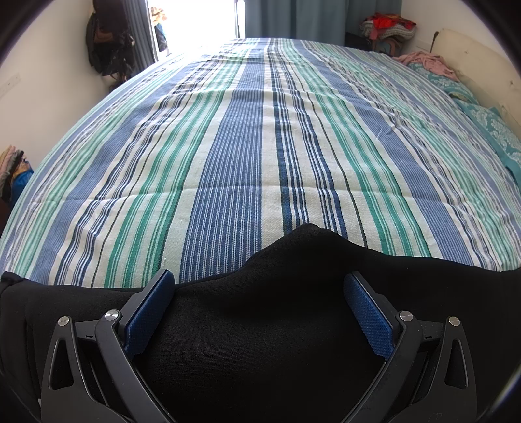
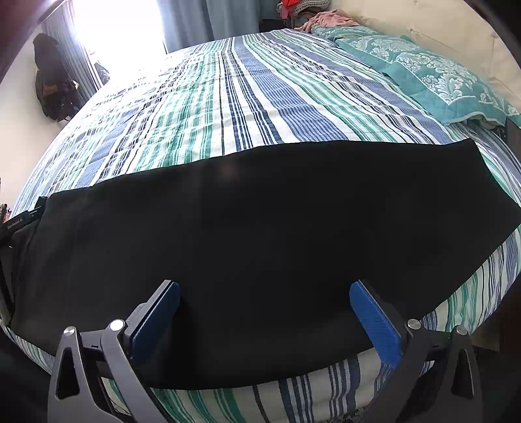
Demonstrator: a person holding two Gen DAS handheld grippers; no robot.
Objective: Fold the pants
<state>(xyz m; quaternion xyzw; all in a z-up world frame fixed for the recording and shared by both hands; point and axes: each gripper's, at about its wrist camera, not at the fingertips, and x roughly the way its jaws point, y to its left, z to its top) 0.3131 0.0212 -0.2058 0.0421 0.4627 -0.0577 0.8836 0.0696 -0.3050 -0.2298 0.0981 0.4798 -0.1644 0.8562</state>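
pants: black pants laid flat along near edge of the bed, long strip running left-right in right wrist view, right end tapering toward the pillows; near hem hangs slightly over the mattress edge
pants, left view: same black fabric fills the bottom of the frame, one raised fold peaking up at centre
left gripper: left gripper over the pants, jaws spread wide, blue pads apart with fabric between them, nothing pinched
right gripper: right gripper low over near edge of pants, jaws released wide, blue pads either side of the cloth, not clamped
contact: cannot tell if finger tips touch fabric
other gripper seen: black part of left gripper at left end of pants in right wrist view
bed: blue-green-white striped bedsheet, mostly bare beyond pants
pillows: teal patterned pillows at right side of bed, well apart from pants
background: pink cloth near pillows, dark bags hanging on left wall, bright window
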